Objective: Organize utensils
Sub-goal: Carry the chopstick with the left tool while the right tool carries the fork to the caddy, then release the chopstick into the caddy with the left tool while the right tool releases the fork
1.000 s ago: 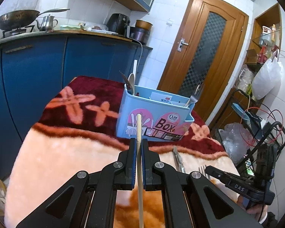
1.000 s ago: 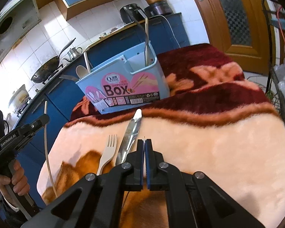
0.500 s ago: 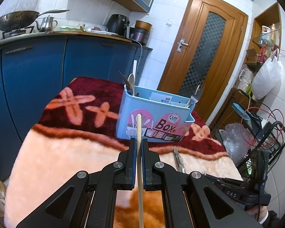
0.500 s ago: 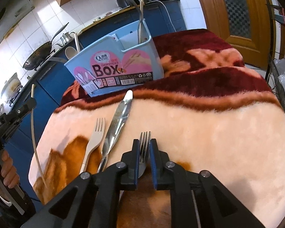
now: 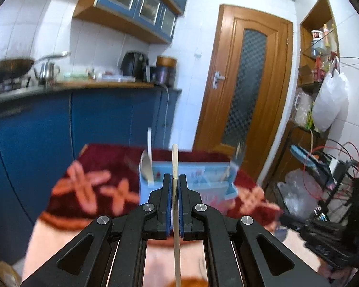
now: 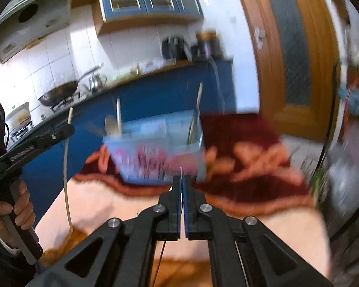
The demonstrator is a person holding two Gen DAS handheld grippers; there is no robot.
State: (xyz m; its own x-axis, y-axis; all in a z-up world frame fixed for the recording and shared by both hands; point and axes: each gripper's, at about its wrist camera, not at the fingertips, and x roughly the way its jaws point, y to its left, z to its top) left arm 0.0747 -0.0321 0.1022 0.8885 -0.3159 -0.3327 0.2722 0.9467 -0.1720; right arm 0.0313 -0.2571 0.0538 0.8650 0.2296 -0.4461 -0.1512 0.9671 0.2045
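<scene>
Left gripper point(image 5: 175, 179): blue-padded jaws clamped on a thin pale wooden chopstick point(image 5: 175, 165). The stick runs lengthwise between the pads, tip poking out ahead of them, tail passing back under the black linkage. Seen from the right wrist camera, the same stick point(image 6: 66, 167) hangs down long below the left gripper point(image 6: 67, 129), and a hand point(image 6: 16, 210) grips that tool's handle.

Right gripper point(image 6: 181, 179): jaws pressed together on a thin metal utensil seen edge-on, a sliver point(image 6: 181, 171) showing above the pads and a thin shaft below the linkage. Which utensil it is cannot be told; the frame is blurred.

Light blue plastic utensil box with pink label point(image 5: 203, 179) stands ahead of both grippers on the dark red end of a plush blanket with peach flower pattern point(image 5: 91, 186). A pale spoon point(image 5: 147, 169) stands at the box's left end, a metal fork point(image 5: 239, 155) at its right end.

Beyond: blue kitchen cabinets point(image 5: 36, 131) with a wok point(image 5: 9, 68) and kettle point(image 5: 46, 70) on the counter; a wooden door with patterned glass point(image 5: 246, 91) to the right.
</scene>
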